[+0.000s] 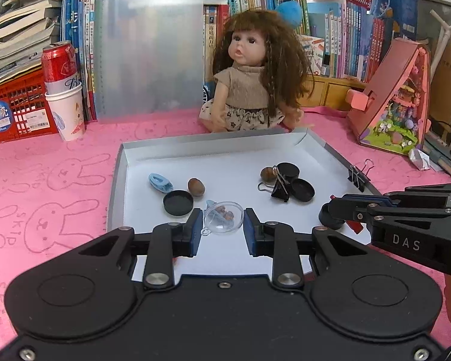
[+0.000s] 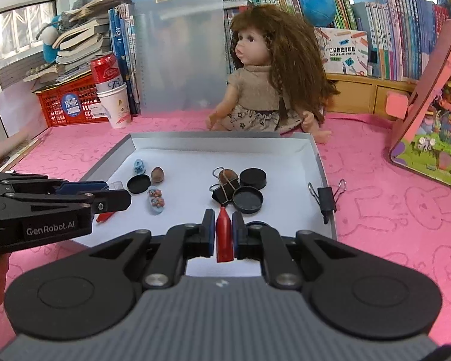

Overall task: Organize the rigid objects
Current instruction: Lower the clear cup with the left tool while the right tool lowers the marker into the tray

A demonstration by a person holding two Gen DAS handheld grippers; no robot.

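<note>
A: Left gripper (image 1: 222, 228) — blue pads closed on a clear plastic capsule (image 1: 224, 218); small coloured bits inside; held low over the near part of the white tray (image 1: 117, 174).

B: Right gripper (image 2: 224, 234) — jaws clamped on a red crayon (image 2: 224, 237), tip pointing away; held over the tray's near edge.

A: Tray contents: blue clip (image 1: 160, 182) far left; brown nut (image 1: 196, 187) beside a black lid (image 1: 178, 202); second nut, binder clip (image 1: 278, 188) and two black caps (image 1: 302, 189) clustered right.

B: Another binder clip (image 2: 326, 197) clamped on the right rim; doll (image 2: 267, 84) seated behind the tray on the pink cloth (image 2: 391, 210); can in paper cup (image 2: 115, 106) far left.
</note>
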